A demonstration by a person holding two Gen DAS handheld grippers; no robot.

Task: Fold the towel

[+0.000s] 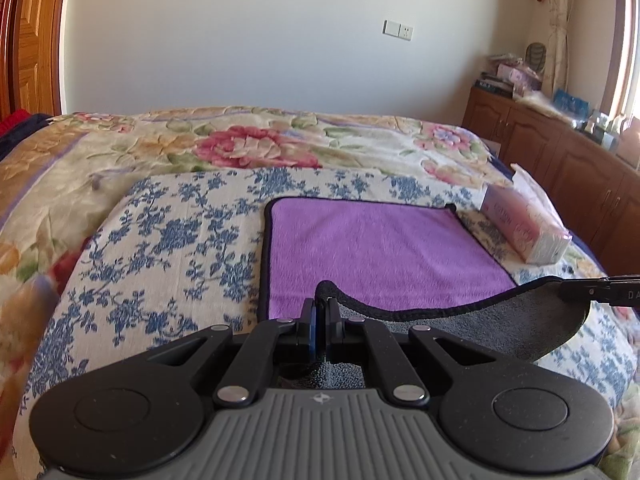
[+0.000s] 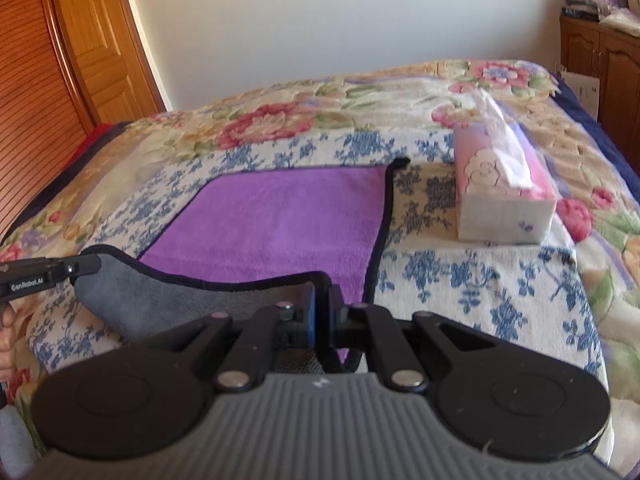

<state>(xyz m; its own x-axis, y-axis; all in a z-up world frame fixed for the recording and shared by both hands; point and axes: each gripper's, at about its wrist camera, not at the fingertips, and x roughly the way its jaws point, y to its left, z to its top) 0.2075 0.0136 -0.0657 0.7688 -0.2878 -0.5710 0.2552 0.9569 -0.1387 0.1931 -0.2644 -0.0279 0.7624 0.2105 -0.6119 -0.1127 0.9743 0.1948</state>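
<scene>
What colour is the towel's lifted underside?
Grey, against the purple top of the towel; clearest in the right wrist view.

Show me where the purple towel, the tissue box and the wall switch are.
Purple microfibre towel with dark edging (image 1: 372, 252): left wrist view, flat purple middle.
Pink tissue box (image 2: 500, 176): right wrist view, near end face.
White wall switch plate (image 1: 397, 30): left wrist view, plate centre.

1. My left gripper's (image 1: 320, 312) body hides the towel's (image 1: 384, 256) near edge.
2. The cabinet (image 1: 568, 168) runs past the frame edge.
3. The tissue box (image 1: 528, 224) lettering blurs.
</scene>
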